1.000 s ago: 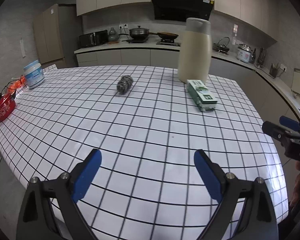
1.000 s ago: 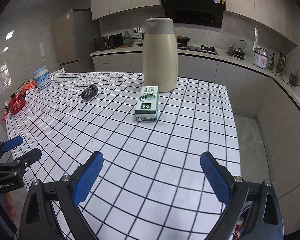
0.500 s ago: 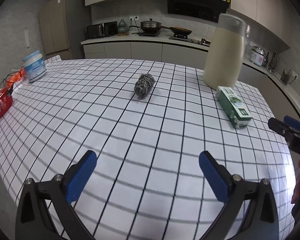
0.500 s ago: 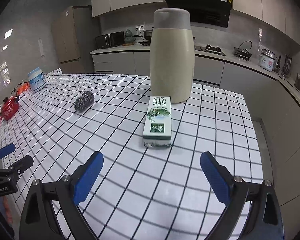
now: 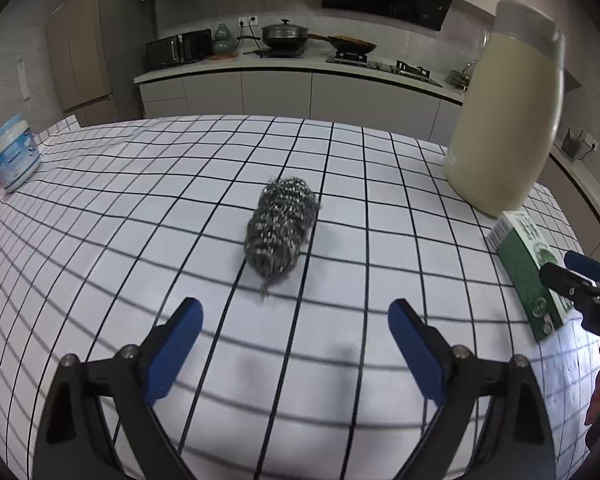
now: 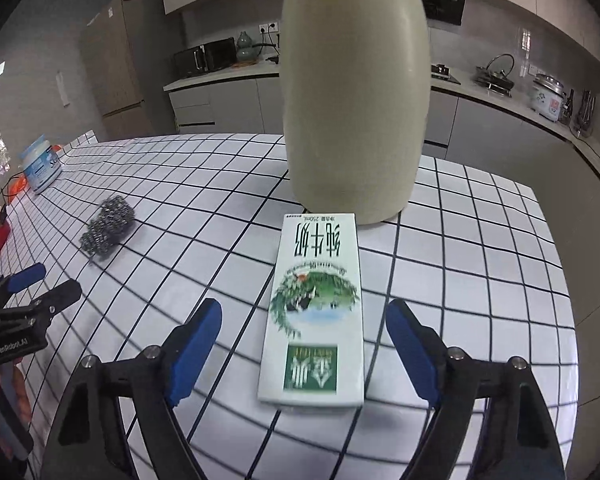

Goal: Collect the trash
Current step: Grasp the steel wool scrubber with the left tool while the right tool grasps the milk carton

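Two blue-padded fingers of the left gripper (image 5: 295, 322) are standing wide apart in the left wrist view, holding nothing. A steel wool scourer (image 5: 281, 230) is lying on the grid-patterned tablecloth (image 5: 140, 208) at 12 o'clock from the gap, just ahead of the fingertips and untouched. A tall cream bottle (image 5: 504, 116) is standing at 2 o'clock, with a green milk carton (image 5: 530, 270) lying just below it near the right edge. The right gripper (image 5: 580, 276) is poking in at 3 o'clock, partly over the carton. A white jar with a blue label (image 5: 14, 158) is sitting at 10 o'clock.

In the right wrist view, the right gripper (image 6: 303, 334) is spread wide and empty, its fingers flanking the near half of the milk carton (image 6: 318, 312) without touching it. The cream bottle (image 6: 356, 92) is rising at 12 o'clock, just behind the carton. The scourer (image 6: 107, 226) is lying at 10 o'clock, and the left gripper (image 6: 40, 286) is showing at 9 o'clock.
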